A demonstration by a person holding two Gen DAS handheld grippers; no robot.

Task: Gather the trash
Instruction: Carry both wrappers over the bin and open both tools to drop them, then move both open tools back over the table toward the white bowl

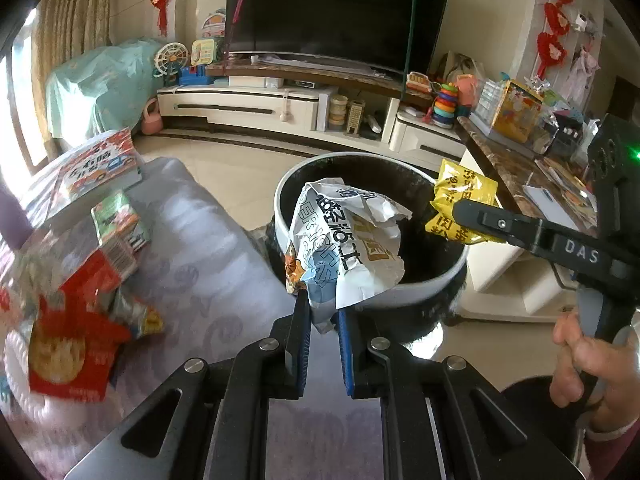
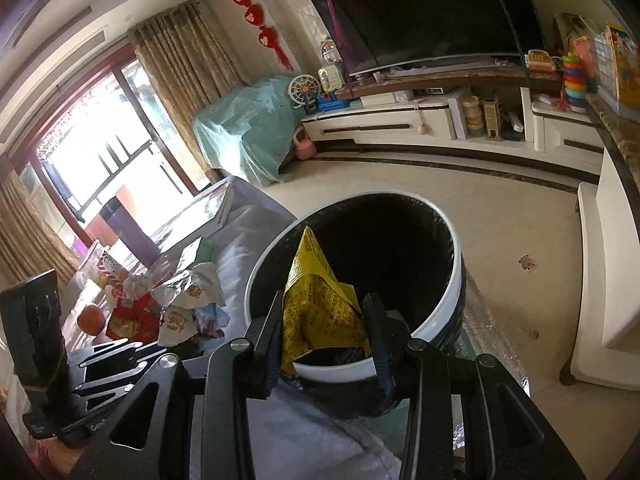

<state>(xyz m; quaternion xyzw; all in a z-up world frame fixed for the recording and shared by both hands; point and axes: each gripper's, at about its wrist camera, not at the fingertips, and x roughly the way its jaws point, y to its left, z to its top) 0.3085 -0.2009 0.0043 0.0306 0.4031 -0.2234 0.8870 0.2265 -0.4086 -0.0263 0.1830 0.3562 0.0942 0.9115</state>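
White wrapper (image 1: pixel 348 240) pinched in left fingers (image 1: pixel 297 320); yellow packet (image 2: pixel 320 304) in right fingers (image 2: pixel 376 320), over bin (image 2: pixel 452 280).

Yellow printed wrapper (image 2: pixel 320 304), white-and-blue wrapper (image 1: pixel 344 248), white-rimmed black bin (image 1: pixel 436 276).

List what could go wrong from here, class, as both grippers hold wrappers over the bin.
1. The white wrapper hangs over the trash bin's near rim; released now, it might fall outside.
2. The left gripper pinches only its bottom corner, so it could slip.
3. The yellow wrapper in the right gripper also sits near the rim.
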